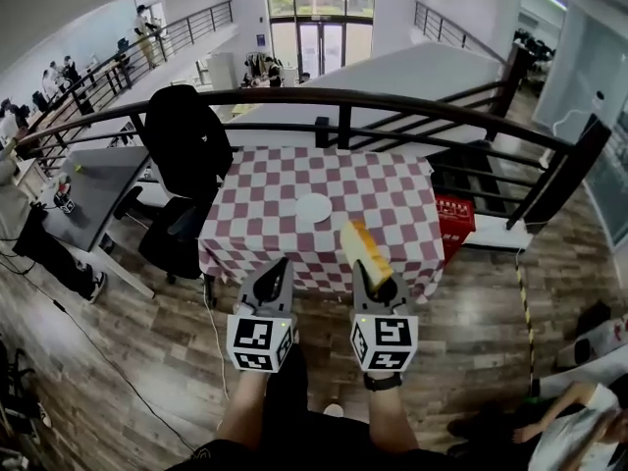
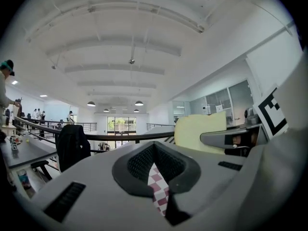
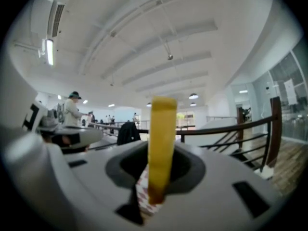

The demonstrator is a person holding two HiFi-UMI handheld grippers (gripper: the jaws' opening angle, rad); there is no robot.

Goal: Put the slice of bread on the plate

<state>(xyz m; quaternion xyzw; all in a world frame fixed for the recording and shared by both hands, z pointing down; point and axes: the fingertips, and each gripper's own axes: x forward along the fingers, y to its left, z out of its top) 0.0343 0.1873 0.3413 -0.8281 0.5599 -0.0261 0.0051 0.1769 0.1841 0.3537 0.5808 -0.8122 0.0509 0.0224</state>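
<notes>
Near table point(image 1: 275, 204) edge, right claw point(image 1: 373, 275) holds bread point(image 1: 359, 245).

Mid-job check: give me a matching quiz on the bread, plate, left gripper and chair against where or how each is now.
1. bread
2. plate
3. left gripper
4. chair

a. on the checked table
b. empty
c. in the right gripper
d. left of the table, draped in black

Pairs: 1-c, 2-a, 3-b, 4-d.
</notes>
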